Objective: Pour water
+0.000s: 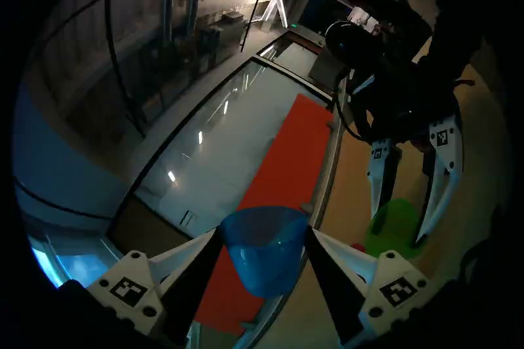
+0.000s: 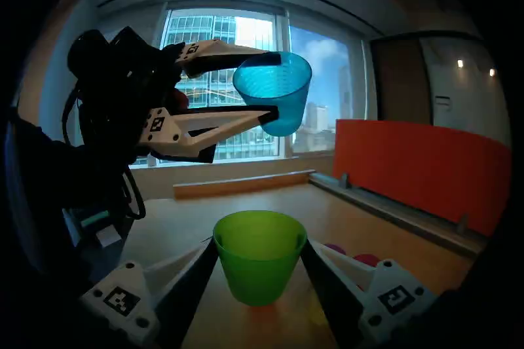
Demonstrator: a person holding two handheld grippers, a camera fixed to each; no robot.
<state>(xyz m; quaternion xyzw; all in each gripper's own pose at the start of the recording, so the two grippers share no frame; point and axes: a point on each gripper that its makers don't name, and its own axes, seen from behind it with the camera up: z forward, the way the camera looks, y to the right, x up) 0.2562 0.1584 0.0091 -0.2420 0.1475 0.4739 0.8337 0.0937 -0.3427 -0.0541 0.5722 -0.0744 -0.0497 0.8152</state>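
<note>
Above the tabletop [image 2: 177, 224], the left hand-held gripper [image 1: 263, 234] is clamped on the blue cup [image 1: 265, 260], raised high and slightly tilted. The right hand-held gripper [image 2: 259, 244] grips the green cup [image 2: 260, 267] lower down, upright; its contents cannot be told.

The right gripper [image 2: 260, 247] has its two fingers pressed against the sides of a green cup [image 2: 259, 267], upright and mouth up, low over the near edge of the wooden tabletop [image 2: 367, 218]. I cannot tell if its base touches the wood. Higher up and to the left, the left gripper [image 2: 278, 86] is turned on its side, one finger above and one below a blue cup [image 2: 272, 90], which it clamps well above the green one. An orange panel [image 2: 419, 165] runs along the tabletop's right edge. A window [image 2: 216, 41] lies beyond the far edge.
</note>
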